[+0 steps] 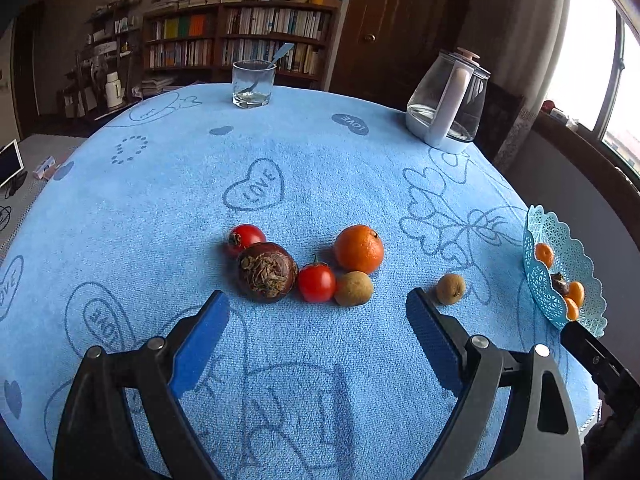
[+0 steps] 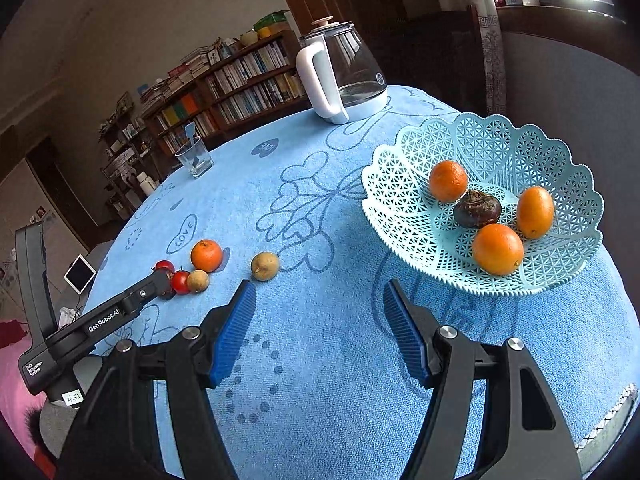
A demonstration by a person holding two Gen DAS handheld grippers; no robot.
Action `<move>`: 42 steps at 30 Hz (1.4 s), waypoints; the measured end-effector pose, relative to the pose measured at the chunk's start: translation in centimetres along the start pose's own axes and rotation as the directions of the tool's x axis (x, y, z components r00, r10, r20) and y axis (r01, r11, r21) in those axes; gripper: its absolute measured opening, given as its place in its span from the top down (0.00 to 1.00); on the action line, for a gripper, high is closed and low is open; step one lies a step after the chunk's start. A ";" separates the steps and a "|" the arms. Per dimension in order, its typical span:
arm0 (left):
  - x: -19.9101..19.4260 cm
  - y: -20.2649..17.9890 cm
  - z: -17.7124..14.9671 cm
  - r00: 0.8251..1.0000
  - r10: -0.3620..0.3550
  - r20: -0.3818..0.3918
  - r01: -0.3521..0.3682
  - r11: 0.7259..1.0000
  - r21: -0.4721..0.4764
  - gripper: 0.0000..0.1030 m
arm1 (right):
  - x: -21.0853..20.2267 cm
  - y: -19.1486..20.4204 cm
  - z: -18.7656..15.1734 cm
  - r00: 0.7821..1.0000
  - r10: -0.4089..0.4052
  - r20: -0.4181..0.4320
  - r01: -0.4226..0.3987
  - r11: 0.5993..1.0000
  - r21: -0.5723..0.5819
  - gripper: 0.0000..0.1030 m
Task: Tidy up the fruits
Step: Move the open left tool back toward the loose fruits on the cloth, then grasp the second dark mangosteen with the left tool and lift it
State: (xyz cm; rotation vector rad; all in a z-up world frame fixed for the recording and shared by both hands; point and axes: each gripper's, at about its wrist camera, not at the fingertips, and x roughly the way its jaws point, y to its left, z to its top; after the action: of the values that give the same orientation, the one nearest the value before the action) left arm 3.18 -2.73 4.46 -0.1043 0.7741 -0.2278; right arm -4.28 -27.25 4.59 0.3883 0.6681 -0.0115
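On the blue cloth lie a dark brown round fruit (image 1: pixel 267 277), two red tomatoes (image 1: pixel 316 282) (image 1: pixel 246 238), an orange (image 1: pixel 358 249) and two small brown fruits (image 1: pixel 353 288) (image 1: pixel 450 289). My left gripper (image 1: pixel 318 308) stands open just short of the cluster, nothing between its blue pads. The light blue lattice basket (image 2: pixel 404 152) holds three orange fruits (image 2: pixel 497 249) and a dark one (image 2: pixel 477 209). My right gripper (image 2: pixel 320 296) is open over bare cloth, left of and in front of the basket. The left gripper's body (image 2: pixel 100 320) shows in the right wrist view, reaching the cluster.
A glass kettle with a white handle (image 1: pixel 448 104) stands at the far right of the table, a drinking glass with a spoon (image 1: pixel 253 84) at the far middle. Bookshelves (image 1: pixel 240 40) line the wall behind. The basket (image 1: pixel 560 272) sits at the table's right edge.
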 end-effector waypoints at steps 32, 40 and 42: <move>4.1 4.8 2.1 0.988 0.137 -0.063 -0.142 0.987 -0.072 0.11 | 1.1 1.5 -1.1 0.999 0.018 -0.051 -0.020 0.999 -0.039 0.34; 1.8 5.2 0.5 0.990 0.134 -0.047 -0.136 0.990 -0.033 0.09 | 1.4 1.5 -1.3 0.998 0.020 -0.061 -0.023 0.999 -0.040 0.34; 1.3 5.4 0.2 0.990 0.137 -0.046 -0.138 0.990 -0.031 0.09 | 1.4 1.6 -1.3 0.998 0.022 -0.060 -0.024 0.999 -0.043 0.34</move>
State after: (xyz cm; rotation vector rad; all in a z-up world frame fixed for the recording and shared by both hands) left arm 5.12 2.18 2.70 -0.0776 0.8260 -0.0863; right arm -3.76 -25.13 3.39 0.3551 0.7212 0.0364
